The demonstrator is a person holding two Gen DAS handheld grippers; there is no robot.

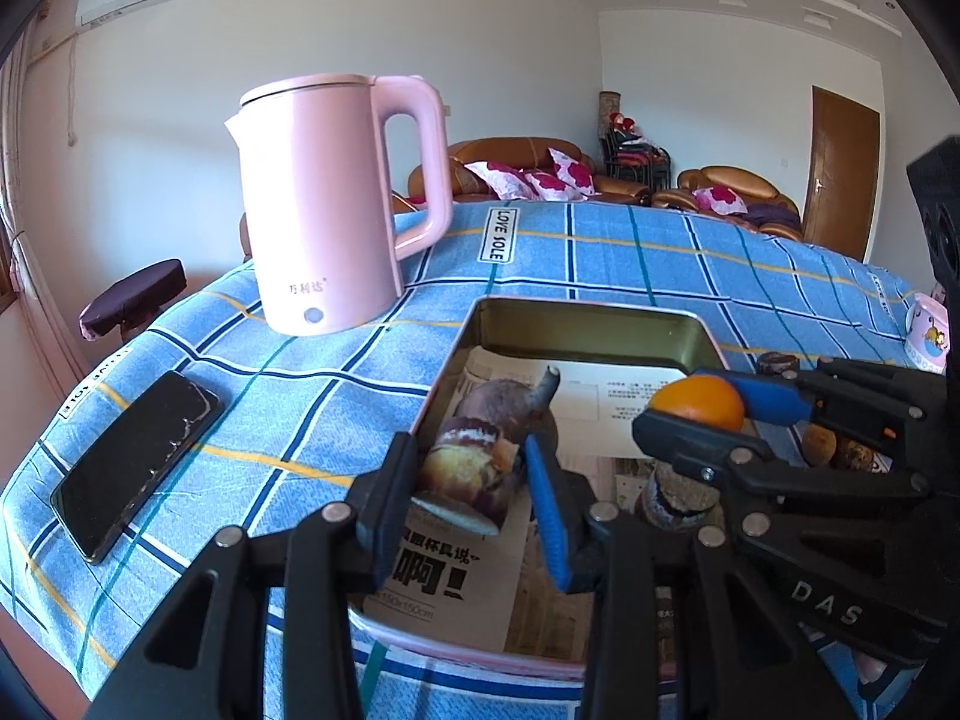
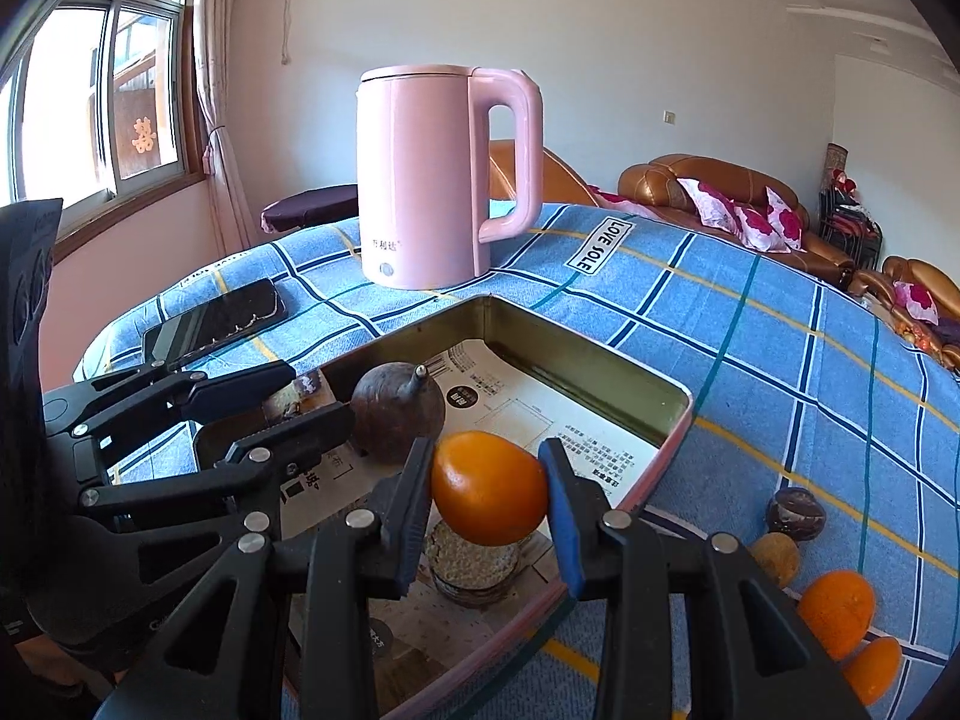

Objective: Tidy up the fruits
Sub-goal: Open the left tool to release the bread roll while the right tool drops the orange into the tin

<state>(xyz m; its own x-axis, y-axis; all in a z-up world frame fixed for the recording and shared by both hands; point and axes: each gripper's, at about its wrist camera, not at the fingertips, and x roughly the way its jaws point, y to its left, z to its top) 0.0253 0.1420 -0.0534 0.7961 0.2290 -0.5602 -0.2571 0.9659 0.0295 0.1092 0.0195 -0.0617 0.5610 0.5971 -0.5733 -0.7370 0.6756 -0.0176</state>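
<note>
A metal tray (image 1: pixel 594 336) (image 2: pixel 576 354) lined with newspaper lies on the blue checked cloth. My left gripper (image 1: pixel 471 480) (image 2: pixel 300 396) is shut on a cut purple-skinned fruit (image 1: pixel 468 474) over the tray's left side. A whole brown-purple fruit (image 2: pixel 390 414) (image 1: pixel 498 399) lies in the tray just behind it. My right gripper (image 2: pixel 489 489) (image 1: pixel 699 402) is shut on an orange (image 2: pixel 489 489) (image 1: pixel 699 402) above a cut half fruit (image 2: pixel 474 564) (image 1: pixel 678 495) in the tray.
A pink kettle (image 1: pixel 336 204) (image 2: pixel 444 174) stands behind the tray. A black phone (image 1: pixel 135 462) (image 2: pixel 222 315) lies at the left. Right of the tray lie a dark fruit (image 2: pixel 792 513), a brown fruit (image 2: pixel 774 558) and two oranges (image 2: pixel 837 612). A mug (image 1: pixel 927 339) is at the far right.
</note>
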